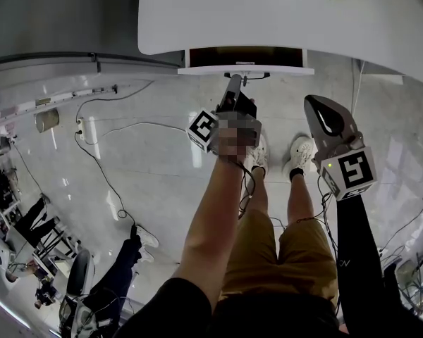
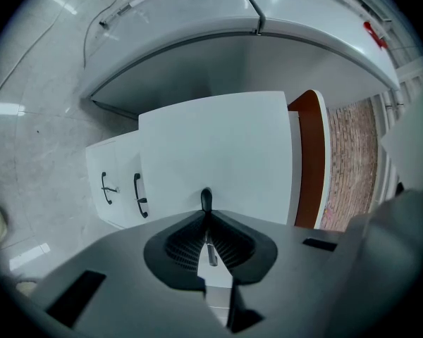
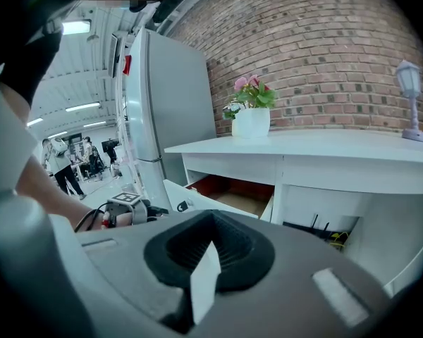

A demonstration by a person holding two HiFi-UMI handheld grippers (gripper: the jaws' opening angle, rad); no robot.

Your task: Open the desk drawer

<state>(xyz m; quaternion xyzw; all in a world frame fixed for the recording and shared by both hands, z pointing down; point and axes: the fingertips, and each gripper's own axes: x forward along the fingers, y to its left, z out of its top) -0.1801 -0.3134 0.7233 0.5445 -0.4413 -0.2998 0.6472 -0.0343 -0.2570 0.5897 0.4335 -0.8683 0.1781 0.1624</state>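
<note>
Drawer juts from the desk, left fingers grasping its handle, right fingers clenched empty, cables trailing below.

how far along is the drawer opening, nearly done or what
Done: the drawer already stands partly out from under the desk top, its brown inside showing. In hand: the left gripper is shut on the drawer handle. The right gripper hangs free, shut. Left: perhaps a further pull, then release.

white desk, drawer red-brown inside, black handle; red brick wall upper right; pink flowers, white pot
</note>
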